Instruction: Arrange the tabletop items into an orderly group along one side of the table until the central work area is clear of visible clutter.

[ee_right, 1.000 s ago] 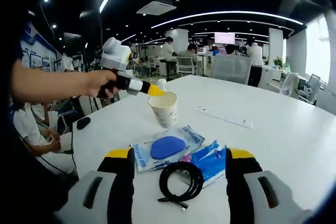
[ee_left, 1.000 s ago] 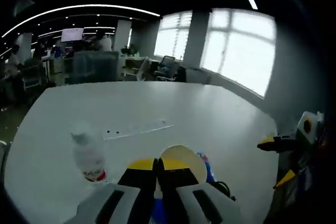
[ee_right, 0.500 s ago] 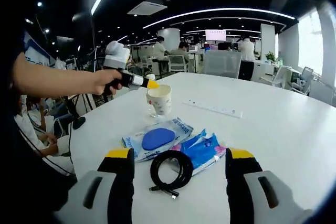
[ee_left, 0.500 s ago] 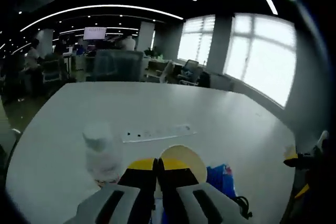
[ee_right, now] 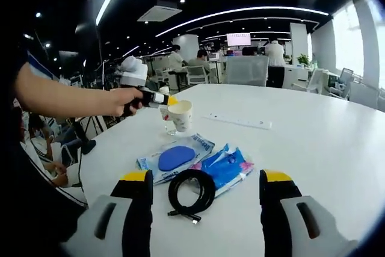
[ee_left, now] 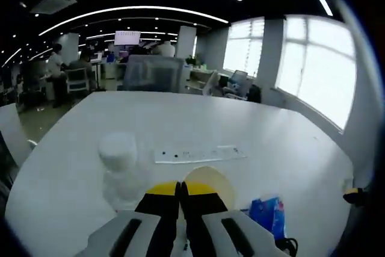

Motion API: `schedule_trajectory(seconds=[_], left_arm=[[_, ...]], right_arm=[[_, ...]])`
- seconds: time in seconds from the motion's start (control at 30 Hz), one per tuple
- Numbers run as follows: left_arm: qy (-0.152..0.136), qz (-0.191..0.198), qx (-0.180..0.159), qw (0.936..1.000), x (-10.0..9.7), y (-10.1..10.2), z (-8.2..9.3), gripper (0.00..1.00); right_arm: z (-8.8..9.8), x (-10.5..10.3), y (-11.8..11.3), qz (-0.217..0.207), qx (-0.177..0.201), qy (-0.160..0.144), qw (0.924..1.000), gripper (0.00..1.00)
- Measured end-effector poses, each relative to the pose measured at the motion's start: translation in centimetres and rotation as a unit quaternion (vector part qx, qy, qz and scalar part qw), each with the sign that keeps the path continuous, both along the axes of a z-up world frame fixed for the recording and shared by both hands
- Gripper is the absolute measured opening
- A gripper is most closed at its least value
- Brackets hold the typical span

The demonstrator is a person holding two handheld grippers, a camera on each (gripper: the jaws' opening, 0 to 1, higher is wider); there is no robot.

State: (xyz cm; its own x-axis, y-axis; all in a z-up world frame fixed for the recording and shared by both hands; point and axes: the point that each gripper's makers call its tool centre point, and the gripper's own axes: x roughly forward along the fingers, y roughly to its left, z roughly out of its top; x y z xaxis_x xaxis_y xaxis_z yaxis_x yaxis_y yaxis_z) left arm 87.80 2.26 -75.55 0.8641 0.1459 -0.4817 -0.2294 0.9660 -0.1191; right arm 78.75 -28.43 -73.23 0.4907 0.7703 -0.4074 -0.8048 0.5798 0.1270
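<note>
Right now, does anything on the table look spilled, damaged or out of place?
Nothing looks spilled or damaged. The left gripper is shut on the rim of the paper cup, which stands upright. The black cable lies coiled, overlapping the blue packets. The power strip lies flat.

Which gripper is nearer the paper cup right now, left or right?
Left. The left gripper is shut on the rim of the paper cup. The right gripper hangs open well short of it, with the coiled black cable and packets lying between.
</note>
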Motion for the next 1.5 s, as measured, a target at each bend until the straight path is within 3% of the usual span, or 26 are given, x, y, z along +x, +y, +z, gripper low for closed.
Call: schedule_trajectory(seconds=[0.3, 0.47, 0.63, 0.73, 1.0, 1.27, 1.5], left_arm=[[0.011, 0.006, 0.018, 0.9998, 0.8, -0.2, -1.6, 0.0], [0.015, 0.008, 0.001, 0.9998, 1.1, -0.3, -2.8, 0.0], [0.02, 0.011, 0.012, 0.9997, 1.0, -0.2, -3.1, 0.0], [0.036, 0.025, -0.008, 0.999, 0.6, 0.1, -3.9, 0.0], [0.05, 0.018, 0.004, 0.9986, -0.2, 0.1, -3.8, 0.01], [0.053, -0.015, 0.074, 0.9957, -0.6, -0.1, -2.4, 0.04], [0.051, -0.014, 0.08, 0.9954, -1.2, 0.4, -1.9, 0.04]], right_arm=[[-0.4, -0.6, 0.3, 0.005, -0.014, 0.0, 0.9999, 0.7], [-0.7, -0.6, 0.3, 0.005, -0.021, 0.0, 0.9998, 0.7], [-1.0, -0.7, 0.1, 0.002, -0.026, 0.006, 0.9996, 0.68], [-1.0, -0.7, 0.2, 0.001, -0.026, 0.005, 0.9996, 0.68], [-1.3, -1.0, 0.8, 0.007, -0.028, 0.009, 0.9995, 0.68], [-1.3, -1.4, 1.4, 0.014, -0.025, 0.011, 0.9995, 0.69], [-1.2, -1.6, 1.7, 0.016, -0.022, 0.009, 0.9996, 0.69]])
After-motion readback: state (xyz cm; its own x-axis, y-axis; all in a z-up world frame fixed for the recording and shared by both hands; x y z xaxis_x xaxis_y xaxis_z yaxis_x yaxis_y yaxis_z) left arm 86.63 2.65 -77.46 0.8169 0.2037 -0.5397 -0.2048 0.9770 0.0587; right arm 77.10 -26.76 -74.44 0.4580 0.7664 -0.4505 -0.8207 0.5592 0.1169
